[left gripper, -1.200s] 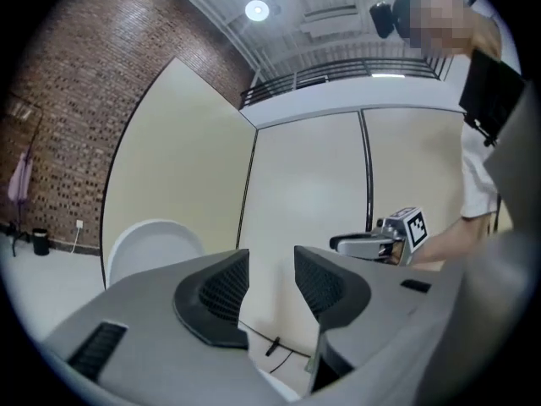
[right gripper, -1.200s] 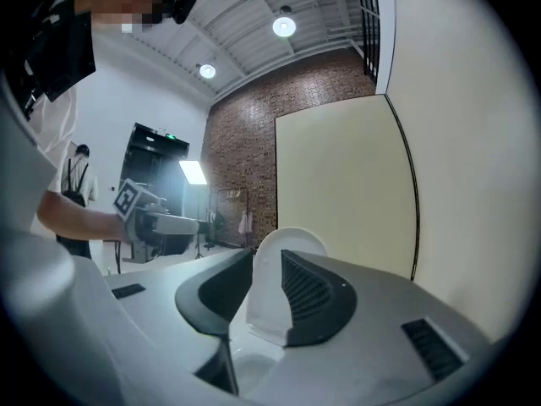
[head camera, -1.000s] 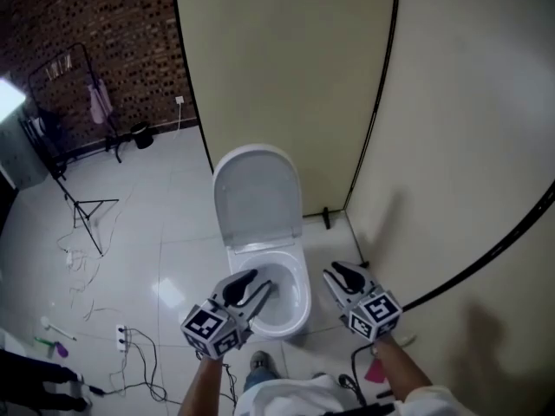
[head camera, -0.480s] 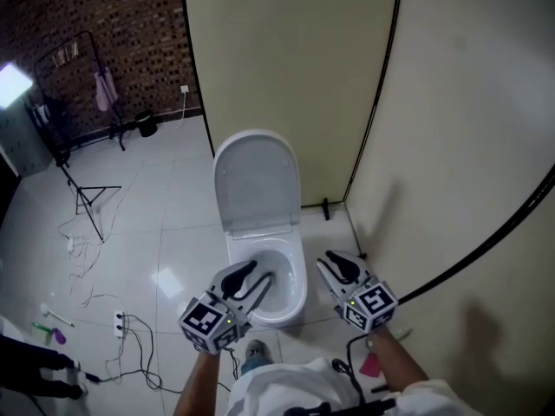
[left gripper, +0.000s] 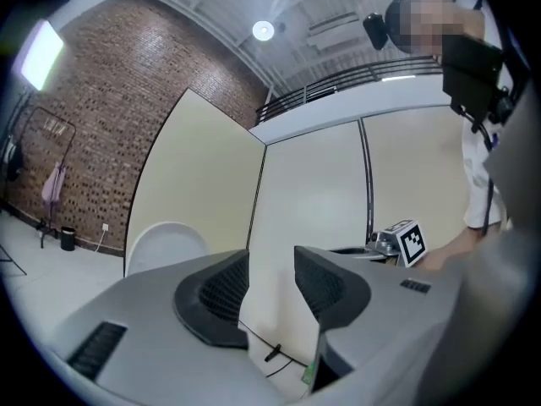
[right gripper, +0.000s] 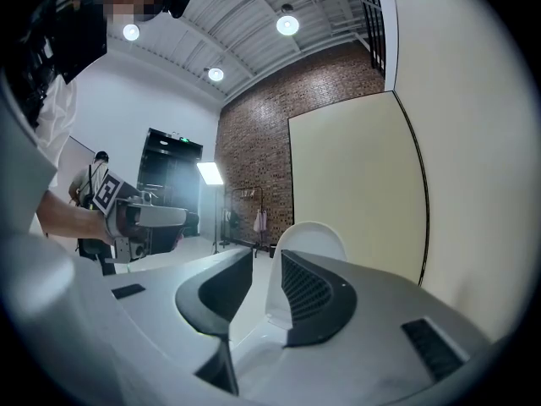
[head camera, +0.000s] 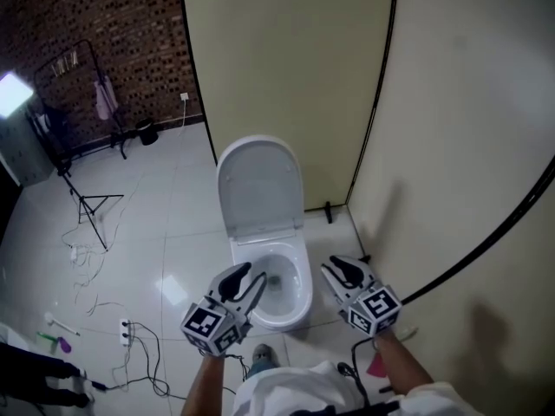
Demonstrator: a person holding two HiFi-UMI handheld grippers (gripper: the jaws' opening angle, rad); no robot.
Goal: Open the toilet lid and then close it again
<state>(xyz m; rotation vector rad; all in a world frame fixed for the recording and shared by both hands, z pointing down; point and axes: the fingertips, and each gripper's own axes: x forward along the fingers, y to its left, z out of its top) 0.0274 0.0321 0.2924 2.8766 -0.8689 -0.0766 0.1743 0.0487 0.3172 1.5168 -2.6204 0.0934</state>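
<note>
I am wearing a white top (head camera: pixel 290 393). My left gripper (head camera: pixel 254 278) and right gripper (head camera: pixel 336 267) are showing grey shells, black ribbed pads (left gripper: pixel 224 290), each carrying a marker cube (head camera: pixel 211 326).

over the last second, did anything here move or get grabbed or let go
Nothing visibly changed. The toilet lid stays raised. The left tool and right tool stay shut and hold nothing, hovering by the front of the bowl. Only the head view's framing drifts a little.
</note>
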